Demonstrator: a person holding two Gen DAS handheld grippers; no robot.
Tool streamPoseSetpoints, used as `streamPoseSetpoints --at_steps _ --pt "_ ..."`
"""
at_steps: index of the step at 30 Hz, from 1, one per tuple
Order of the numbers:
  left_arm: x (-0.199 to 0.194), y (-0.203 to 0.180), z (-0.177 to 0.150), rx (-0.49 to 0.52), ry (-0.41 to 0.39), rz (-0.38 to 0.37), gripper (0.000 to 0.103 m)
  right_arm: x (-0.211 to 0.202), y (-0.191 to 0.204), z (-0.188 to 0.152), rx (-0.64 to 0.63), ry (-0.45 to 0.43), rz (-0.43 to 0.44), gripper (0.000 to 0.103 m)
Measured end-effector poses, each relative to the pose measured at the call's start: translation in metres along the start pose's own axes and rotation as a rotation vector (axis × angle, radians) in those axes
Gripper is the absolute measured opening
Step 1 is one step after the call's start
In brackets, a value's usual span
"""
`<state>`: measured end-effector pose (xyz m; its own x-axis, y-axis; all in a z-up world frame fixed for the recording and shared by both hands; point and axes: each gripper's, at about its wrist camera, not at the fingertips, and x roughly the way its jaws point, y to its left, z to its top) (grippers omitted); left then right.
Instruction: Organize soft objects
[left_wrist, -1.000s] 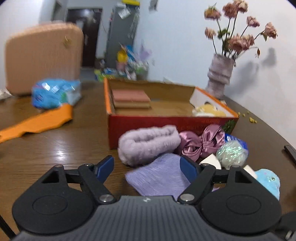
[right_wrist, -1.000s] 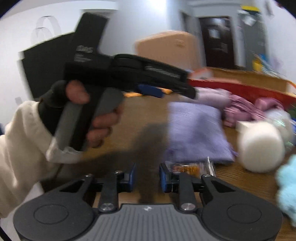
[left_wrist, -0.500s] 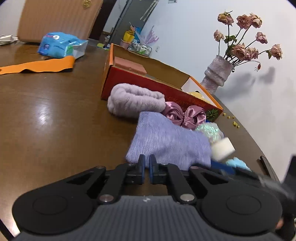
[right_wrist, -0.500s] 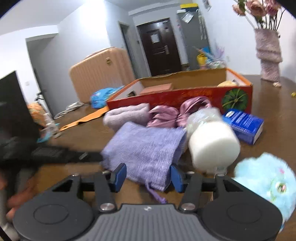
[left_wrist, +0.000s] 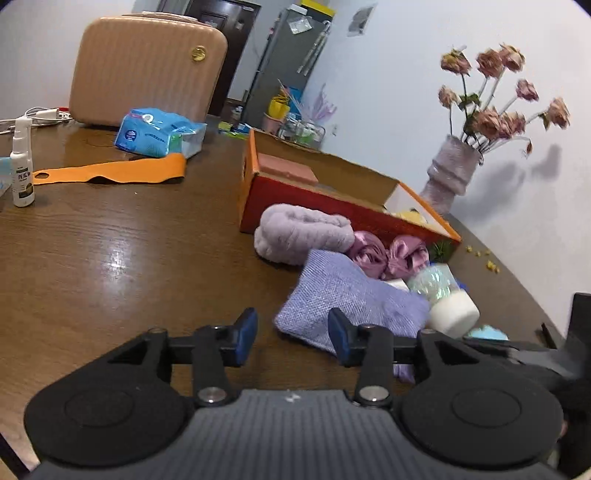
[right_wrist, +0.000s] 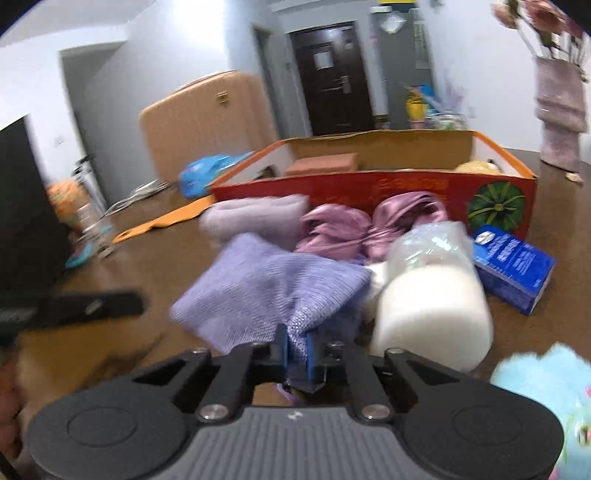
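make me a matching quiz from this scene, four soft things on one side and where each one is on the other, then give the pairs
Things
1. lavender knit cloth
2. yellow plush
3. fluffy lilac roll
4. pink satin scrunchie

Places
A. inside the red box, at its right end
B. pinched at its near corner by the right hand-held gripper
C. on the table against the box's front wall, at the left end of the pile
D. between the roll and the glittery wrapped bundle

Pairs: 1-B, 2-A, 3-C, 4-D
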<state>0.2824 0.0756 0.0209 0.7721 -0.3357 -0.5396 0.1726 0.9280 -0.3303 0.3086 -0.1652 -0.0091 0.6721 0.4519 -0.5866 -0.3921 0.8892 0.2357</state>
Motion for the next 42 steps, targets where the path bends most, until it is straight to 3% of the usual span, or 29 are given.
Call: streamPoseSetpoints --at_steps 4,8,10,12,14,15,21,23,25,28,32,34,42 --pt "-0.02 -0.004 -0.02 0.009 0.017 -0.053 0.067 -0.04 0.013 -0.031 -0.064 0.075 0.116 0.008" --pt "-0.029 -0.01 -0.044 -0.035 0.069 -0.118 0.066 -0.077 0.005 -0.053 -0.03 0.055 0.124 0.025" --pt "-0.029 -0.016 -0.054 -0.045 0.071 -0.133 0.056 -0.091 0.002 -0.058 -0.006 0.021 0.092 0.025" --pt "-0.03 -0.017 -0.057 -0.069 0.065 -0.14 0.054 -0.102 -0.004 -0.057 0.028 -0.046 0.062 0.028" --pt "-0.029 -0.017 -0.056 -0.097 0.069 -0.127 0.054 -0.104 -0.009 -0.055 0.071 -0.106 0.017 0.047" --pt "-0.03 -0.017 -0.055 -0.101 0.066 -0.113 0.055 -0.102 -0.011 -0.055 0.076 -0.122 -0.003 0.048" --pt "-0.046 -0.019 -0.056 -0.089 0.063 -0.099 0.055 -0.066 0.009 -0.06 -0.016 -0.085 -0.079 0.046" --pt "-0.049 -0.018 -0.061 -0.101 0.072 -0.096 0.045 -0.058 0.016 -0.065 -0.064 -0.071 -0.107 0.044" --pt "-0.05 -0.015 -0.064 -0.125 0.074 -0.153 0.025 -0.058 0.024 -0.069 -0.116 -0.084 -0.138 0.045" --pt "-0.05 -0.015 -0.065 -0.13 0.063 -0.154 0.022 -0.06 0.029 -0.071 -0.132 -0.084 -0.146 0.044" --pt "-0.051 -0.021 -0.064 -0.102 0.064 -0.157 0.017 -0.063 0.035 -0.073 -0.169 -0.082 -0.091 0.014" --pt "-0.051 -0.023 -0.063 -0.087 0.064 -0.157 0.015 -0.062 0.041 -0.075 -0.194 -0.086 -0.093 0.008" --pt "-0.049 -0.023 -0.049 -0.078 0.061 -0.183 0.012 -0.066 0.025 -0.063 -0.105 -0.086 -0.014 0.006"
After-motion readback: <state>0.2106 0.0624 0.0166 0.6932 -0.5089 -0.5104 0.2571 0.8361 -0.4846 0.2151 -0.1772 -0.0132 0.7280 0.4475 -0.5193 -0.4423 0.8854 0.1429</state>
